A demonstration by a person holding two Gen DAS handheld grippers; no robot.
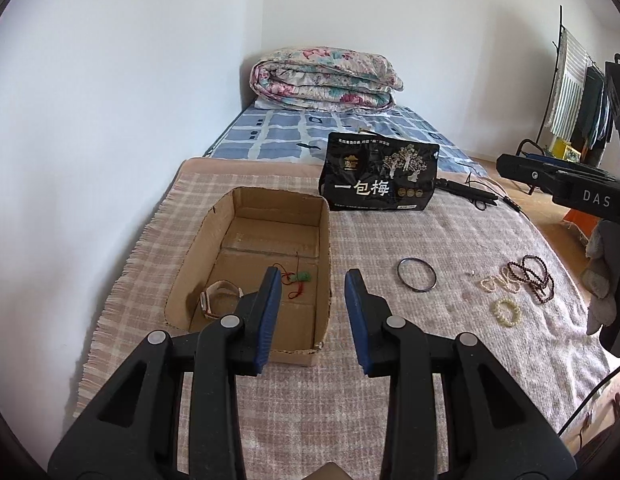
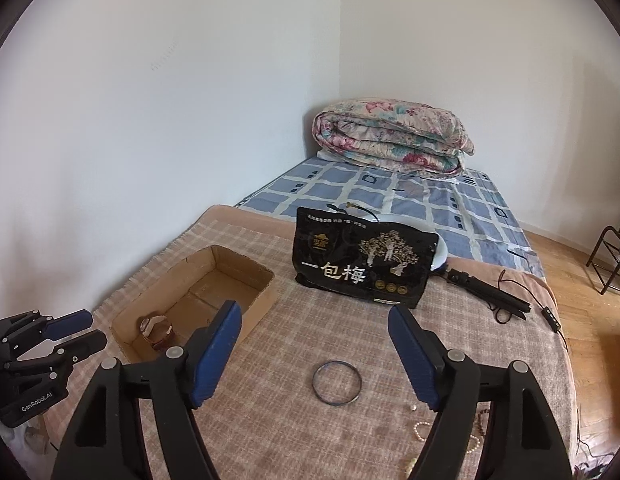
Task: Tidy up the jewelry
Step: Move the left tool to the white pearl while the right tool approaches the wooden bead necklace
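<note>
Checked blanket [image 2: 270, 432] beneath open, empty right gripper [image 2: 314, 356] jaws, dark bangle [image 2: 337, 383] just beyond.

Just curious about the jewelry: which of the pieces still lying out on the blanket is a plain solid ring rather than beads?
The dark bangle, lying alone nearest the cardboard box; the others are beaded strands.

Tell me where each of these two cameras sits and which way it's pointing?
Left wrist view: sits on the left tool, looking forward and down over the cardboard box on the blanket; its own two fingers fill the bottom, and the right tool pokes in at the right edge.
Right wrist view: sits on the right tool, looking down at the dark bangle; its own fingers show, and the left tool at the left edge.
Shared: box, bangle, black snack bag, folded quilt.
</note>
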